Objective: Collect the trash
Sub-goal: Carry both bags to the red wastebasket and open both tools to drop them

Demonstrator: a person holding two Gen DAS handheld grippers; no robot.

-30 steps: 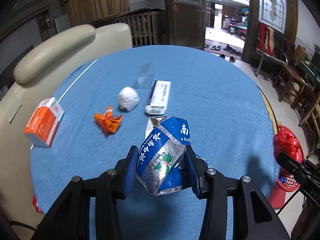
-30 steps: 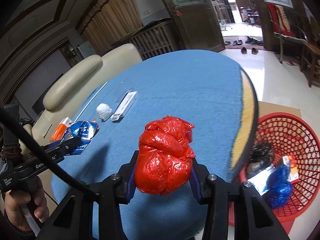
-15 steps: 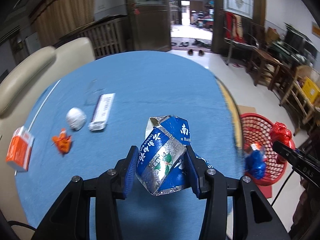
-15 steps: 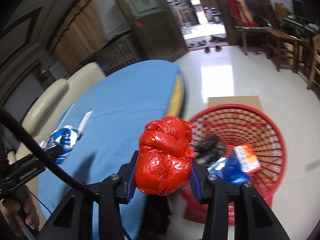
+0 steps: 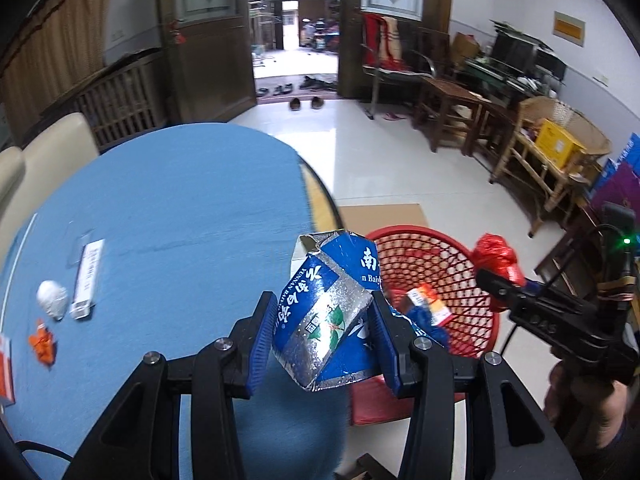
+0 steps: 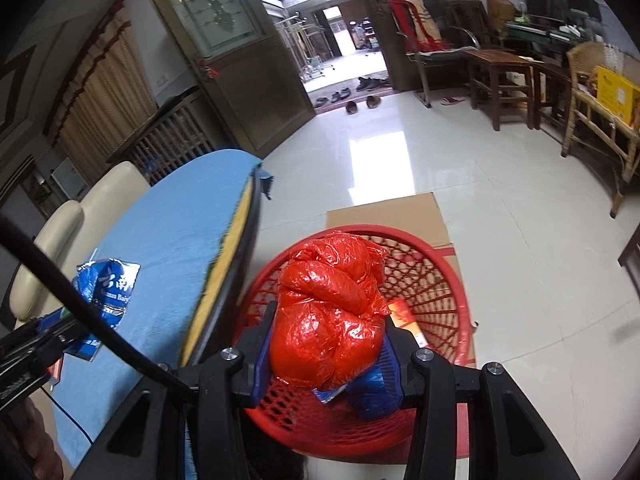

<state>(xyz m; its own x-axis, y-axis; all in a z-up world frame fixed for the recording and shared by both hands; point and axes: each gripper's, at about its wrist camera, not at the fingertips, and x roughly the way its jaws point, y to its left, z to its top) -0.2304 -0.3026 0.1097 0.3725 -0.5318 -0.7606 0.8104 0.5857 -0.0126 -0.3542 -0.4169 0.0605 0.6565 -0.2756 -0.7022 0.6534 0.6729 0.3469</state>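
Left gripper (image 5: 324, 332): closed on a flattened blue-and-silver carton (image 5: 328, 312), squeezed between both blue pads, held over the edge of the table with the basket just beyond it.

Right gripper (image 6: 328, 350): closed on a bunched red plastic bag (image 6: 330, 312), pads pressed to both its sides, held directly above the basket's opening; whether the bag touches the rim cannot be told from this angle.

Red basket (image 6: 448, 280): round, open lattice, standing on the floor just beside the table, on a sheet of brown cardboard (image 6: 384, 210). Inside: a small red-and-white box (image 6: 404, 314) against the far wall and a blue wrapper (image 6: 372, 394) low down, partly hidden by the bag.

Table (image 5: 180, 208): round, covered with a blue cloth. On its left part lie a long white box (image 5: 88, 278), a white paper ball (image 5: 52, 298) touching or just beside it, a scrap of orange wrapper (image 5: 42, 340) nearer the edge, and an orange carton (image 5: 5, 368) cut off by the edge of the left view.

Cream chair (image 5: 44, 152): stands at the table's far left side.
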